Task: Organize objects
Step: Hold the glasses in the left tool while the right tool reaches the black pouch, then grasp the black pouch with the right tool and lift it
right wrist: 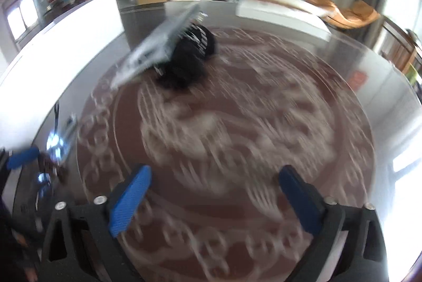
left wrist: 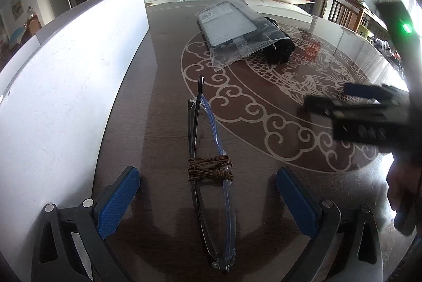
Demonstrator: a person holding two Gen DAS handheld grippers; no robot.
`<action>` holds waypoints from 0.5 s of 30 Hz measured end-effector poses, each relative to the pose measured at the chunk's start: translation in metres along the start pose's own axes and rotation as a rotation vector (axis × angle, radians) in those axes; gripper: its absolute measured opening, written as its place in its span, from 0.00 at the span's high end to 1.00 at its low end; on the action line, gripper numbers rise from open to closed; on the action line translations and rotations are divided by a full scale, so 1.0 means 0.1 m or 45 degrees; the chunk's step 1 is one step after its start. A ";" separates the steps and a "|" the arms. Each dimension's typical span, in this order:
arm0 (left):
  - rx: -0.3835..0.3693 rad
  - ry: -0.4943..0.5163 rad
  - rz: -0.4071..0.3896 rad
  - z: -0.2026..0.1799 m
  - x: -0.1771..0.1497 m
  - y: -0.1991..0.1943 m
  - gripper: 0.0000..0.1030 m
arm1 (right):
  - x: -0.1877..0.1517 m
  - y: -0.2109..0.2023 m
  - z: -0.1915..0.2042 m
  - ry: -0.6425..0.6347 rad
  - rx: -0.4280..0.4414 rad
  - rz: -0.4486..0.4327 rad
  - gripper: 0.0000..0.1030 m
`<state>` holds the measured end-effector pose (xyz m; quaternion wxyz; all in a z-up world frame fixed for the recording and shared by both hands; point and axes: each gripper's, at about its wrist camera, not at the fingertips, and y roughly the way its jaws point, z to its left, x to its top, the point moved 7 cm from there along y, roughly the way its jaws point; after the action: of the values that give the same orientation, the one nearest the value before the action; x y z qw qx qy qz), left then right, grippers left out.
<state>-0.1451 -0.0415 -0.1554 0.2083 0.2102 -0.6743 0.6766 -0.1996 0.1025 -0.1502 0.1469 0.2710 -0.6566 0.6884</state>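
Observation:
Folded glasses (left wrist: 211,139) with a dark and a clear blue frame, bound by a brown cord (left wrist: 209,171), lie lengthwise on the dark patterned table (left wrist: 163,65). My left gripper (left wrist: 208,176) is open, its blue pads standing well clear on either side of the glasses. Farther back, a clear plastic bag (left wrist: 232,31) with a grey flat item rests on a black bundle (left wrist: 279,49). My right gripper (right wrist: 215,171) is open over the bare table pattern with nothing between its fingers; it shows blurred at the right edge of the left wrist view (left wrist: 327,97).
A long white box (left wrist: 66,86) lies along the table's left side, close to the left finger. A flat white box (left wrist: 279,7) with a cardboard sheet lies at the back. In the right wrist view the bag (right wrist: 161,44) and glasses (right wrist: 56,134) are blurred.

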 end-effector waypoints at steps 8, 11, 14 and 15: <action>0.000 -0.001 0.000 0.00 0.00 0.00 0.00 | 0.76 0.33 0.19 0.057 0.138 -0.028 0.70; 0.001 -0.001 0.000 0.00 0.00 0.00 0.00 | 0.68 0.29 0.16 0.060 0.128 -0.032 0.71; 0.001 -0.002 0.000 0.00 0.00 0.00 0.00 | 0.43 0.13 0.03 0.079 0.119 -0.036 0.71; 0.001 -0.002 0.000 0.00 0.00 0.00 0.00 | 0.34 0.07 -0.02 0.088 0.113 -0.037 0.71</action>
<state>-0.1452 -0.0413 -0.1555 0.2077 0.2107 -0.6742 0.6767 -0.2319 0.0988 -0.1366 0.1671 0.2628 -0.6159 0.7236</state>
